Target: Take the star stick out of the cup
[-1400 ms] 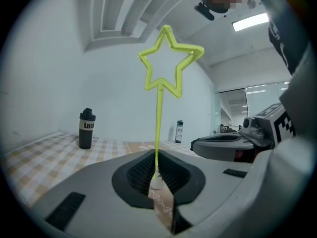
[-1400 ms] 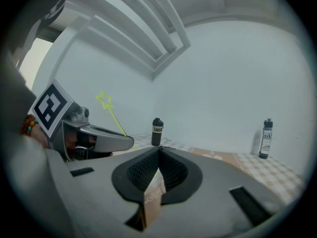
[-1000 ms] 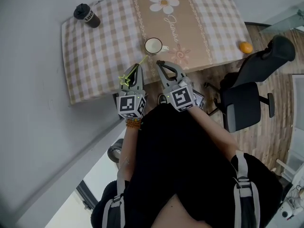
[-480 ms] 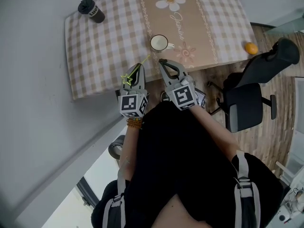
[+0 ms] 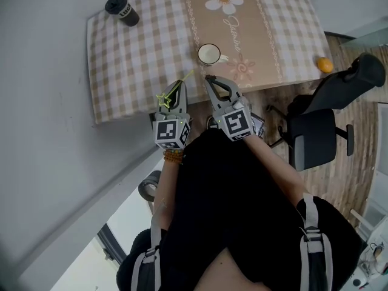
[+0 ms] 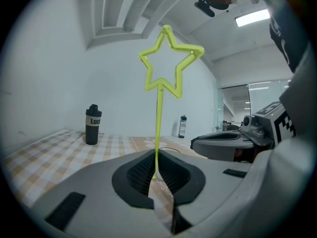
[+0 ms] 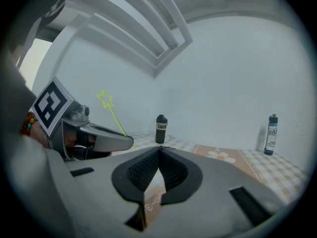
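My left gripper (image 6: 154,175) has its jaws pinched shut on the star stick (image 6: 158,128), gripping the thin stem near its lower end, so the star stands above the jaws and well clear of the cup (image 5: 210,54). The cup sits on the worktop (image 5: 139,59) ahead of both sets of jaws and looks empty, so I judge the lift-out as good as done. What remains is to keep the catch secure. The stem is slender and held low, so I would keep the squeeze steady, move slowly and avoid tilting, or the star end could lever it loose. My right gripper (image 7: 158,152) has its jaws together on nothing and sits just right of the left jaws; I would keep it apart from the stem. A dark bottle (image 5: 122,10) stands far ahead and left of the jaws, a chair (image 5: 312,138) and an orange (image 5: 325,64) are off to the right. None of them blocks me.
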`<state>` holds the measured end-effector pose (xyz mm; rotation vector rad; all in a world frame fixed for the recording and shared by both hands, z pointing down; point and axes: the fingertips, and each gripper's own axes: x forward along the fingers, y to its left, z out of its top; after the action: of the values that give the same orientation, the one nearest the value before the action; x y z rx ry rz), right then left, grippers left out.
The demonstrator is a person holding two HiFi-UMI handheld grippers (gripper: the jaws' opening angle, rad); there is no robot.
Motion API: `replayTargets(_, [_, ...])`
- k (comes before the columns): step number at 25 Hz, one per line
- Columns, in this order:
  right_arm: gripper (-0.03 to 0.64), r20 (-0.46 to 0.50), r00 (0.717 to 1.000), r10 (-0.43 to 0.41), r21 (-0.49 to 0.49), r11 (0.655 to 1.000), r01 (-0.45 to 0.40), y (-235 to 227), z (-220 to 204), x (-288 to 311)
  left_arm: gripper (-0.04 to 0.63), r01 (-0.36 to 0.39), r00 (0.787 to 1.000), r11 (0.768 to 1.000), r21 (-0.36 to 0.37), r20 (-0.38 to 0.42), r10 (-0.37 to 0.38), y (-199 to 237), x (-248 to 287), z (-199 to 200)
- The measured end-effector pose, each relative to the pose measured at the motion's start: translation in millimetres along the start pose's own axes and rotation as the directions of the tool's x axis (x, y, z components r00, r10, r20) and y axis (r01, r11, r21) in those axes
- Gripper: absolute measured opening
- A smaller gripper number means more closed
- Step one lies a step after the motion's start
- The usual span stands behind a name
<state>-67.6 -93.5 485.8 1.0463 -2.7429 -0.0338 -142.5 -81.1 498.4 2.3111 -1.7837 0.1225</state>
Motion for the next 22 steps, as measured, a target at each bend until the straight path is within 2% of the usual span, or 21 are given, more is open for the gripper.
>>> replayTargets(22, [0.005,0.027,0.999,0.029,-0.007,1.0,-0.029,2.9,3.1,-2.5,0.014,0.006,1.0,1.0,0.004,-0.005,-0.006,-6.5,3.0,-1.8])
